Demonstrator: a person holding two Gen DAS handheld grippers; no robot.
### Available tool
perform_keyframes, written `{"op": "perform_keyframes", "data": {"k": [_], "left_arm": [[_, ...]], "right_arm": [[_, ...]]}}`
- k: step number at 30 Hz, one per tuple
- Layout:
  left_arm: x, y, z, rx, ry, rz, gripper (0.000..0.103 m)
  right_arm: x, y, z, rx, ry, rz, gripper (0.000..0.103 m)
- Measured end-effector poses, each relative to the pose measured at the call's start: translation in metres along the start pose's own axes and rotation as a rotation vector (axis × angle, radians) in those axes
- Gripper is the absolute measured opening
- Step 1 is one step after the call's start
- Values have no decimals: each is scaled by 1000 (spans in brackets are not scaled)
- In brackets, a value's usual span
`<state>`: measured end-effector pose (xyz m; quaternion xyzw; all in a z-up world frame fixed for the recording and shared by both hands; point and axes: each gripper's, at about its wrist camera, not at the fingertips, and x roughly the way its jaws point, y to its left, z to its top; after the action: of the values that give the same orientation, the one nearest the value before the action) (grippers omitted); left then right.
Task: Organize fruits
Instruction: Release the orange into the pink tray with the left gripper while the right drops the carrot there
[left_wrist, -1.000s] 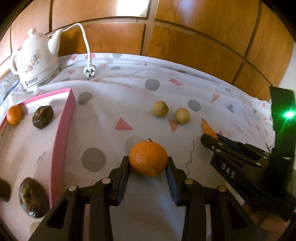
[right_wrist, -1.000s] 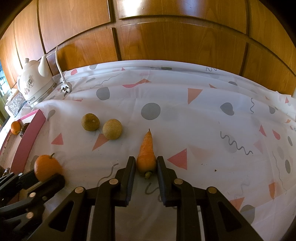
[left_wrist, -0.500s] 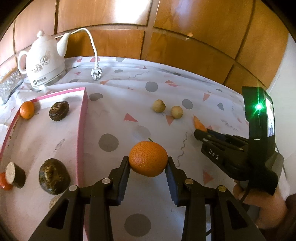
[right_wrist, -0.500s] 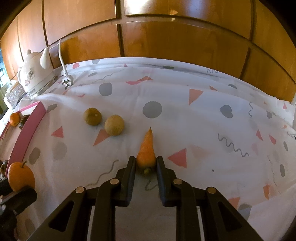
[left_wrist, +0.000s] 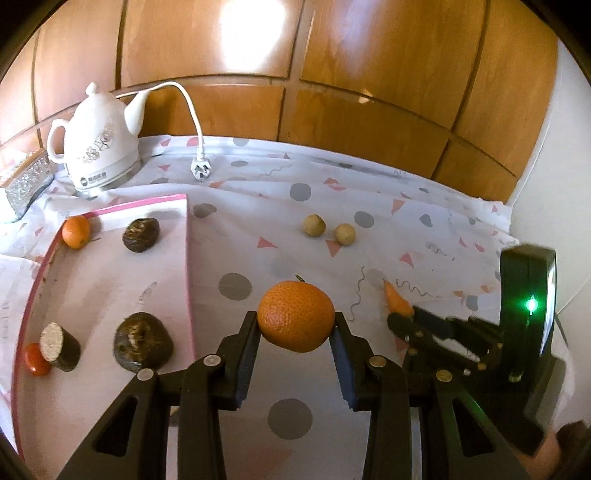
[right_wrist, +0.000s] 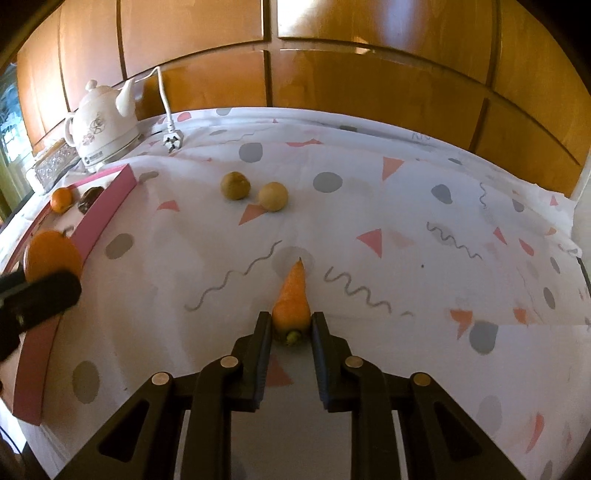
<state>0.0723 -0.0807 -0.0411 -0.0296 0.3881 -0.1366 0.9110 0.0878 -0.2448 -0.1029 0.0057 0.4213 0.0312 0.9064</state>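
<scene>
My left gripper (left_wrist: 295, 325) is shut on a large orange (left_wrist: 295, 315) and holds it above the patterned cloth, right of the pink-rimmed tray (left_wrist: 188, 258). My right gripper (right_wrist: 291, 328) is shut on a small carrot (right_wrist: 292, 299), tip pointing away, lifted off the cloth. The orange also shows at the left of the right wrist view (right_wrist: 51, 254); the carrot shows in the left wrist view (left_wrist: 397, 301). Two small tan round fruits (left_wrist: 314, 224) (left_wrist: 345, 233) lie on the cloth further back.
The tray holds a small orange (left_wrist: 75, 232), two dark lumpy fruits (left_wrist: 141, 229) (left_wrist: 142, 341), a cut dark piece (left_wrist: 59, 345) and a small red fruit (left_wrist: 36, 363). A white kettle (left_wrist: 98, 147) with loose plug (left_wrist: 200, 170) stands back left, against wooden panels.
Both grippers have risen with their loads: the orange and the carrot are higher above the cloth, and more of the tray has come into view.
</scene>
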Motion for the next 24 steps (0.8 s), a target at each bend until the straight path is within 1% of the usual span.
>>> {"op": "perform_keyframes", "data": {"k": [4,10,14,16,19,24], "left_arm": [[-12,12,0,-17,-21,12,39],[-26,41,-1,-64,-38,62,39],[-36,65,0,-102,-57,122,39],[-41,80,1,-129,-69,165,39],[-45,99,2,-169,-76,208,39],[-49,121,4,-202,-89,265,39]], "right_arm": [[-6,11,-6,-16,-14,0,21],[-10,24,-10,-29,-18,21,21],[-13,30,-10,-24,-20,46,21],[-16,35,-9,-27,-24,59,21],[-22,47,-6,-46,-36,102,21],[-36,76,0,-102,-68,181,21]]}}
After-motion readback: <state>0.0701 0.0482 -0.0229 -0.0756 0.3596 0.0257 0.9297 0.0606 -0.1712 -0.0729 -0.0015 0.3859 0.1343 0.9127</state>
